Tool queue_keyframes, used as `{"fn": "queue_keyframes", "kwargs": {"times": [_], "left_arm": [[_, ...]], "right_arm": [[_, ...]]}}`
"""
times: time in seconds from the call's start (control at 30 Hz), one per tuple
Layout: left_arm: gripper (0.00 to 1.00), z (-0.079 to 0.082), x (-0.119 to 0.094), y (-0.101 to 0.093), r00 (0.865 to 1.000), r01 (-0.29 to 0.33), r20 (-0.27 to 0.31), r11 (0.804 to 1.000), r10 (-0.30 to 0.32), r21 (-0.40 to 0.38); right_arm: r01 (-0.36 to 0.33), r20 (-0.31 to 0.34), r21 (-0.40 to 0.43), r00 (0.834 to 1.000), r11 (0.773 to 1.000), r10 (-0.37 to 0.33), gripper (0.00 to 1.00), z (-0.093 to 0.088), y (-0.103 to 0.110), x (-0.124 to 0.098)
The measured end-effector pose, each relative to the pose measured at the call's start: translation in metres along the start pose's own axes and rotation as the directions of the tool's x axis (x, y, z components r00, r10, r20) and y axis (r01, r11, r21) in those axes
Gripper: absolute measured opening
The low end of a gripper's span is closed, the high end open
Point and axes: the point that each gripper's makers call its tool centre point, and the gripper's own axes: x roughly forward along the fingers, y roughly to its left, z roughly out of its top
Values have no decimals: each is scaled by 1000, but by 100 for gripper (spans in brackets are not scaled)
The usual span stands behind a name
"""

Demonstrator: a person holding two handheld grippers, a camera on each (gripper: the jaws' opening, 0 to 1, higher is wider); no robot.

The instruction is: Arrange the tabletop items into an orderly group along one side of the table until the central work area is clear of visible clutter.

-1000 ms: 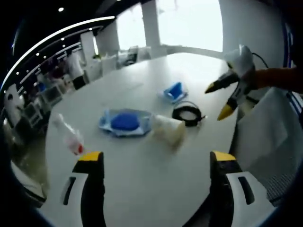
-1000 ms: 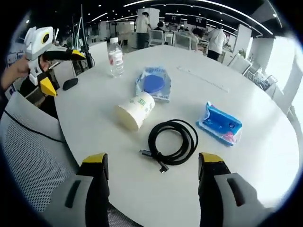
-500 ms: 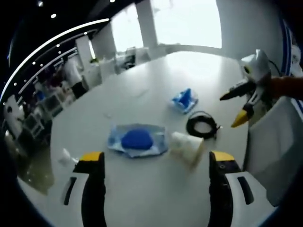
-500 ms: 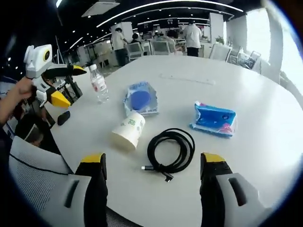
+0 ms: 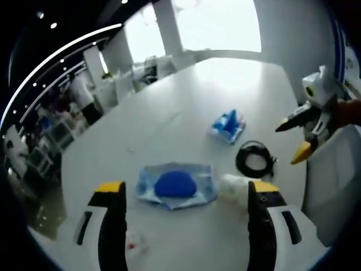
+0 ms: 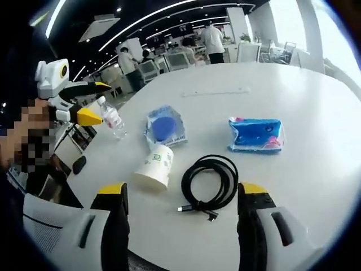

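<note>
On the white round table (image 6: 316, 107) lie a blue pouch (image 6: 166, 127) with a blue disc inside, a paper cup (image 6: 156, 166) on its side, a coiled black cable (image 6: 210, 182) and a blue tissue pack (image 6: 255, 134). A clear water bottle (image 6: 113, 119) stands near the table's left edge. My left gripper (image 6: 97, 103) hangs open just left of that bottle. My right gripper (image 6: 183, 189) is open above the near edge, in front of the cable. In the left gripper view my left gripper (image 5: 184, 187) is open over the pouch (image 5: 176, 185), with the cup (image 5: 234, 186), cable (image 5: 255, 160), tissue pack (image 5: 228, 125) and right gripper (image 5: 293, 140) beyond.
A blurred bottle (image 5: 132, 245) shows low between my left jaws. A small black object (image 6: 79, 164) lies at the table's left edge. A mesh chair back (image 6: 51, 226) stands at the near left. A long thin strip (image 6: 217, 92) lies far across the table. People and desks fill the background.
My left gripper has moved in over the table, up beside the bottle. Both cameras shifted. The items on the table have stayed where they were.
</note>
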Motion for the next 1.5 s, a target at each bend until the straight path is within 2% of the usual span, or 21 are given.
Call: {"fn": "queue_keyframes", "kwargs": {"times": [0.13, 0.4, 0.7, 1.0, 1.2, 1.5], "left_arm": [[85, 5, 11, 5, 1000, -5, -16, 1000, 5, 15], [85, 10, 25, 28, 998, -10, -54, 999, 12, 49], [82, 6, 42, 48, 994, 3, -108, 998, 4, 63], [74, 3, 62, 69, 981, 20, -194, 995, 0, 102], [66, -6, 73, 79, 972, 39, -235, 996, -19, 80], [60, -21, 93, 97, 953, 44, -302, 998, -28, 46]], "right_arm": [[-12, 12, 32, 1000, 999, 12, 78, 4, -1, 2], [-43, 40, 72, 998, 996, 40, 76, 17, 1, 13], [-70, 50, 121, 997, 990, 64, 73, 29, 6, 28], [-85, 59, 191, 995, 978, 74, 68, 34, 6, 39], [-100, 59, 232, 994, 968, 89, 64, 37, 10, 51], [-110, 47, 260, 994, 959, 101, 57, 40, 10, 69]]}}
